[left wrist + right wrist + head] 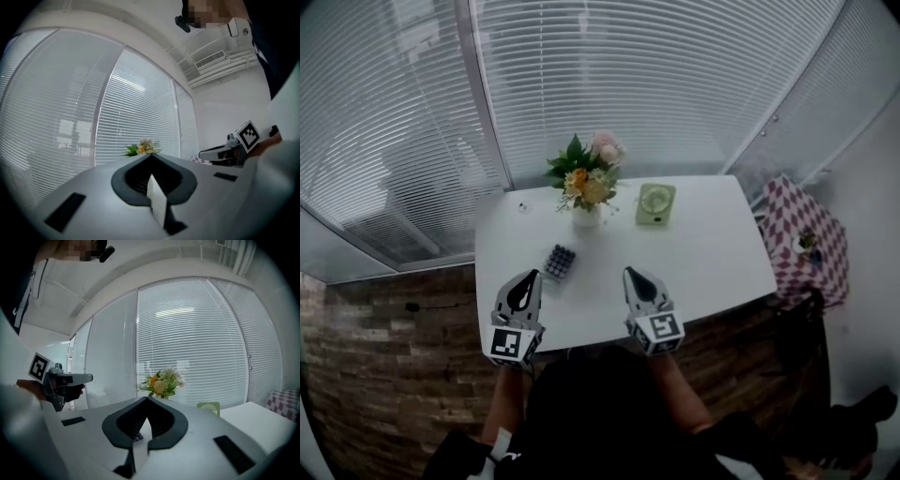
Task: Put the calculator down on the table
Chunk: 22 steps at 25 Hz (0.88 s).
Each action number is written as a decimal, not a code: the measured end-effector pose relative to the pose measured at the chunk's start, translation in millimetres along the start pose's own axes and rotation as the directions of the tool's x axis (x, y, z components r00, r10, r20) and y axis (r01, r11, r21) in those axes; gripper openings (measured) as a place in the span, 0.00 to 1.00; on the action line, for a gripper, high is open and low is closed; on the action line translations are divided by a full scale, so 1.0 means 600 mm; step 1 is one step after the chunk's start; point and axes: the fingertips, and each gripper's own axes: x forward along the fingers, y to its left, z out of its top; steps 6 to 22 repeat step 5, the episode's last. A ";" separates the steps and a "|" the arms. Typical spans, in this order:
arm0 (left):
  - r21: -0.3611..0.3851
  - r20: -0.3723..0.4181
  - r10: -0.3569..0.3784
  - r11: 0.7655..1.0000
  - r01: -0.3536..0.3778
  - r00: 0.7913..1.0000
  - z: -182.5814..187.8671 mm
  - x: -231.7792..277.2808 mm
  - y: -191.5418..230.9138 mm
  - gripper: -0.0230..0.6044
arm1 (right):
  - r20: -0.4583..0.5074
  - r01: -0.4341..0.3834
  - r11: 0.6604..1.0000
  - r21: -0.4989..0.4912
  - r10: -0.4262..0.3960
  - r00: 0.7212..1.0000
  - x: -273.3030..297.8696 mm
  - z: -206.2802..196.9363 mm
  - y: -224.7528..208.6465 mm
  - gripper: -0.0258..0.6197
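Office room: slatted blinds (675,75) over glass partitions (384,141) around a white table (712,262) bearing a flower vase (585,192)

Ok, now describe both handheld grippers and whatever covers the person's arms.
The left gripper and right gripper match: pale grey bodies, black jaws tapering to a point, each with a cube of black-and-white square markers at the rear. No cables show. The person wears a dark top; the forearms look sleeveless.

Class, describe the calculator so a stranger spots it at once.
Find the white table by the blinds. Just in front of the flower vase lies the calculator. Unlike the green square object beside the vase, it is dark with rows of keys.
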 end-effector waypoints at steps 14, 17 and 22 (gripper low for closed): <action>0.035 -0.021 -0.017 0.999 0.018 1.000 0.003 0.002 -0.008 0.05 | 0.008 -0.015 1.000 -0.003 0.015 1.000 0.003 -0.002 0.001 0.05; 0.035 -0.021 -0.017 0.999 0.018 1.000 0.003 0.002 -0.008 0.05 | 0.008 -0.015 1.000 -0.003 0.015 1.000 0.003 -0.002 0.001 0.05; 0.035 -0.021 -0.017 0.999 0.018 1.000 0.003 0.002 -0.008 0.05 | 0.008 -0.015 1.000 -0.003 0.015 1.000 0.003 -0.002 0.001 0.05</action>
